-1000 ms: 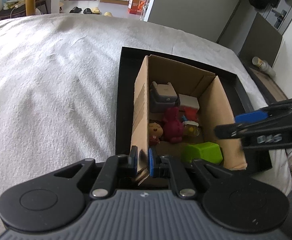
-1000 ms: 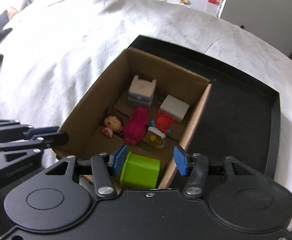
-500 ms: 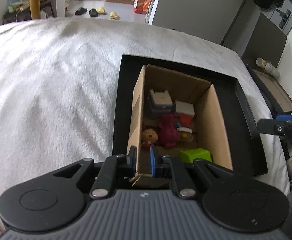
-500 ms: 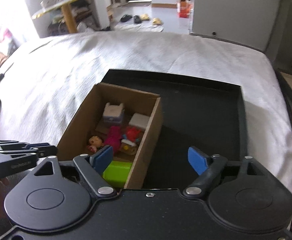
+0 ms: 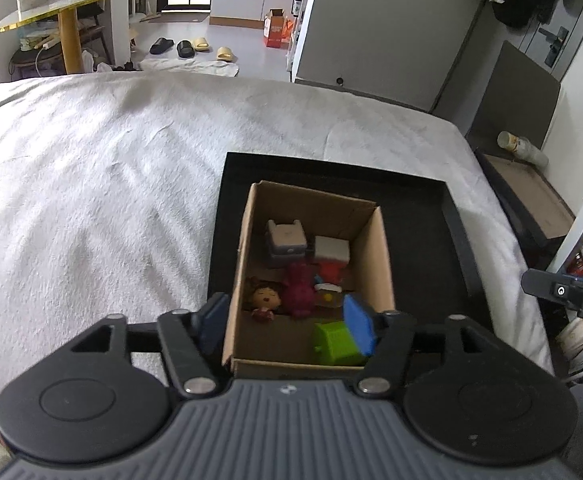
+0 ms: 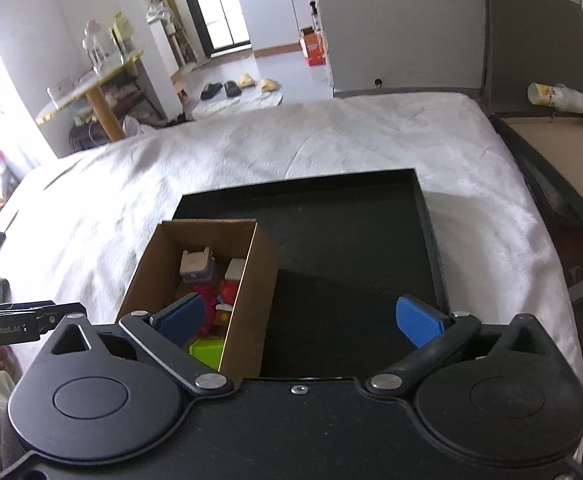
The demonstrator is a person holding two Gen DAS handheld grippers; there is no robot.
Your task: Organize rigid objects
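The cardboard box (image 5: 371,276) stands in the left half of a black tray (image 6: 371,240) on the white bed (image 5: 111,200). Inside it lie a green block (image 5: 333,342) (nearest the camera), a doll (image 5: 265,300), a magenta figure (image 5: 299,290) and a grey box-shaped toy (image 5: 285,238). The left gripper (image 5: 287,322) hangs above the box's near end, jaws opening, nothing gripped. The right gripper (image 6: 301,320), above the box's right wall, is likewise opening and empty.

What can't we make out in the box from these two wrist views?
- Green block: in the left wrist view the left gripper's blue pad covers its right side; in the right wrist view only a corner shows, behind the right gripper.
- Small yellow-and-white toy: too small to identify.
- Cardboard box floor near the front wall: cut off by the gripper body.
- Red toy: half hidden by the box wall.
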